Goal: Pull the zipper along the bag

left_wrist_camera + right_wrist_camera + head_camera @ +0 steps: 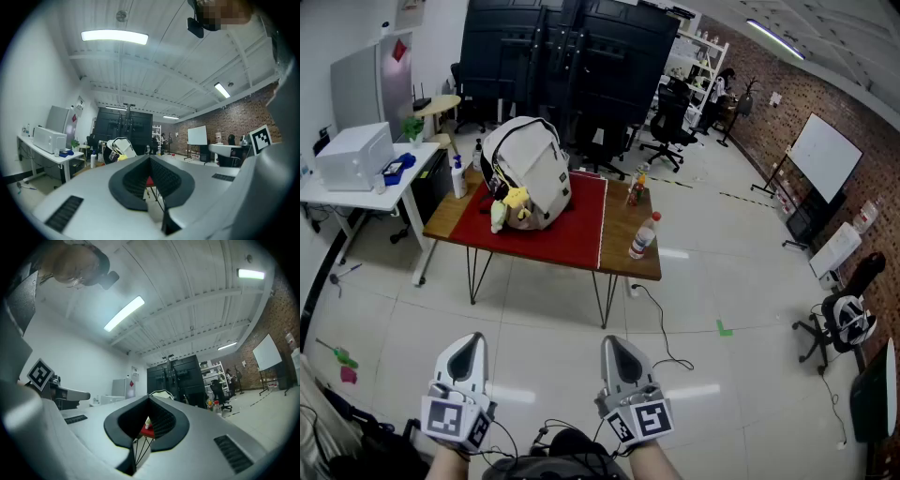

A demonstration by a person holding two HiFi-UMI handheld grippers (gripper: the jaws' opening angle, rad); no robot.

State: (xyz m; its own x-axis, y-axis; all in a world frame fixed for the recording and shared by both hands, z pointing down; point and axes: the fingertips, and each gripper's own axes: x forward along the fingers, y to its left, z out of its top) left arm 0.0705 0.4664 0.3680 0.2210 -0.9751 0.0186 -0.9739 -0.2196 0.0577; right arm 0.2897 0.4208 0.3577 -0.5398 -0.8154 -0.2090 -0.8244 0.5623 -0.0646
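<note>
A white backpack (pixel 530 171) with black trim lies on a red mat (pixel 567 220) on a wooden table (pixel 628 234), its opening gaping with yellow and pale items spilling out at the front. Both grippers hang low in the head view, far from the table. My left gripper (pixel 469 349) is shut with nothing in it, and my right gripper (pixel 617 347) is shut and empty too. The left gripper view shows the backpack (pixel 121 147) small and distant beyond the closed jaws. Only the top of the backpack (pixel 161 393) peeks over the right gripper's jaws.
A water bottle (pixel 643 235) and a smaller bottle (pixel 637 190) stand on the table's right part, a spray bottle (pixel 458 178) at its left end. A white desk (pixel 358 187) with a printer stands left. Office chairs (pixel 670 127) sit behind. A cable (pixel 661 323) trails on the tiled floor.
</note>
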